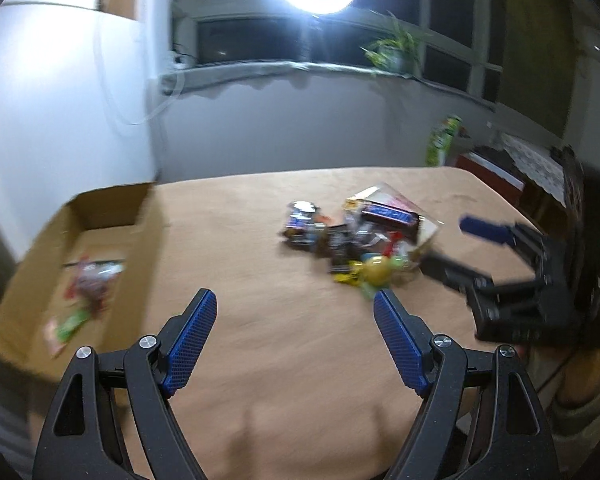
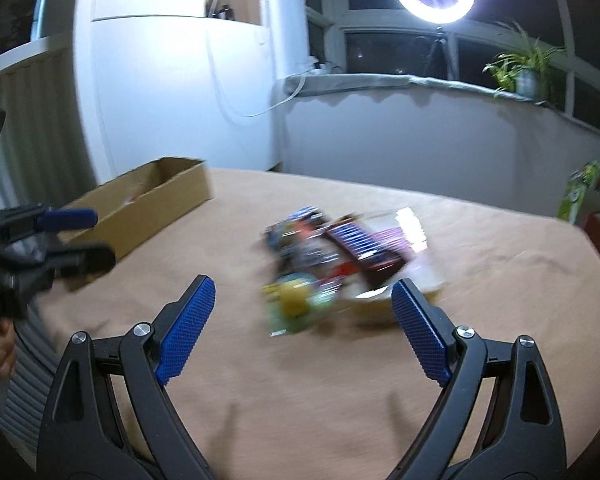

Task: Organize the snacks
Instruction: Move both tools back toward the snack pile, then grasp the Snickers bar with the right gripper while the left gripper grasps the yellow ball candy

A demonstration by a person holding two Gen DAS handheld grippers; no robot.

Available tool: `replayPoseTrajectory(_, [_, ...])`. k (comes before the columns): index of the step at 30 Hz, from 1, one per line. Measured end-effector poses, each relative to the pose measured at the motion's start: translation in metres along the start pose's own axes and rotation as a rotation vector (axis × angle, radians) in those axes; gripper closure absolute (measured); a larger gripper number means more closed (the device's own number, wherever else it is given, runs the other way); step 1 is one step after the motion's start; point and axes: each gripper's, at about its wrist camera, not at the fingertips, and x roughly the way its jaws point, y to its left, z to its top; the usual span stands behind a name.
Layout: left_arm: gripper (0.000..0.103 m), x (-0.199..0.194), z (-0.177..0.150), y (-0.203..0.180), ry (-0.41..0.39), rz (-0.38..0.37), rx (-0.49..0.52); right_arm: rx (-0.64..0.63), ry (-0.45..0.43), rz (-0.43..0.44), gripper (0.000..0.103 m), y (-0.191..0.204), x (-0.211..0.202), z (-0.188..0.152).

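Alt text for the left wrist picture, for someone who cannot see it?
An open, empty left gripper hangs over a tan table, with a blurred snack pile ahead, a cardboard box holding a few packets left, and the right gripper at right.

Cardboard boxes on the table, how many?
1: the cardboard box sits open at the table's far left corner, snacks inside; the snack pile might hide smaller cartons.

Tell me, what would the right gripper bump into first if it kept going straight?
Probably the snack pile, likely its yellow-green packet at the near edge. The right gripper is open; blur makes depth uncertain.
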Motion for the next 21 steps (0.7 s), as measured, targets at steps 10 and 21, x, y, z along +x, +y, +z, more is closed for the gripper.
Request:
replayPoseTrajectory(10, [0.024, 0.071, 0.009, -0.043, 0.079, -0.093, 0.066, -0.108, 0.051, 0.006, 0.011, -0.039, 0.033, 0.028])
replayPoseTrajectory(21, [0.058, 0.095, 0.007, -0.041, 0.138, -0.156, 0.029, -0.140, 0.146, 0.112, 0.032, -0.047, 0.077, 0.032])
